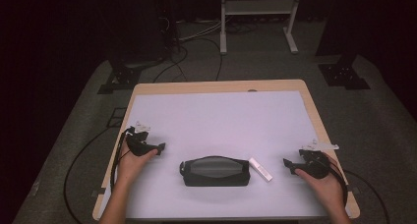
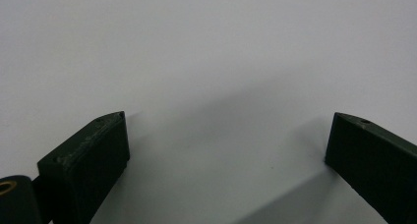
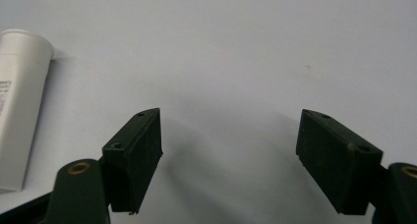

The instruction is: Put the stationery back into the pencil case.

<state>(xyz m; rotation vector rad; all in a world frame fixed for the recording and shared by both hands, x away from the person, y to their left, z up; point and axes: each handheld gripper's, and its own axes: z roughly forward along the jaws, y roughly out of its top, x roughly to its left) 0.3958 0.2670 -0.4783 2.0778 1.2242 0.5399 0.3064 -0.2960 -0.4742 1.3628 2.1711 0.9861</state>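
Resting on table (image 1: 216,116), left hand-held gripper (image 1: 158,149) released, right hand-held gripper (image 1: 289,166) released, pouch (image 1: 215,171) between.

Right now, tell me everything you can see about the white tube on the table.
The white tube is a slim, plastic-looking cylinder lying flat on the pale table, angled slightly, just right of the dark pouch, close to or touching its end. In the right gripper view it shows faint print along its side. No hand-held gripper touches it.
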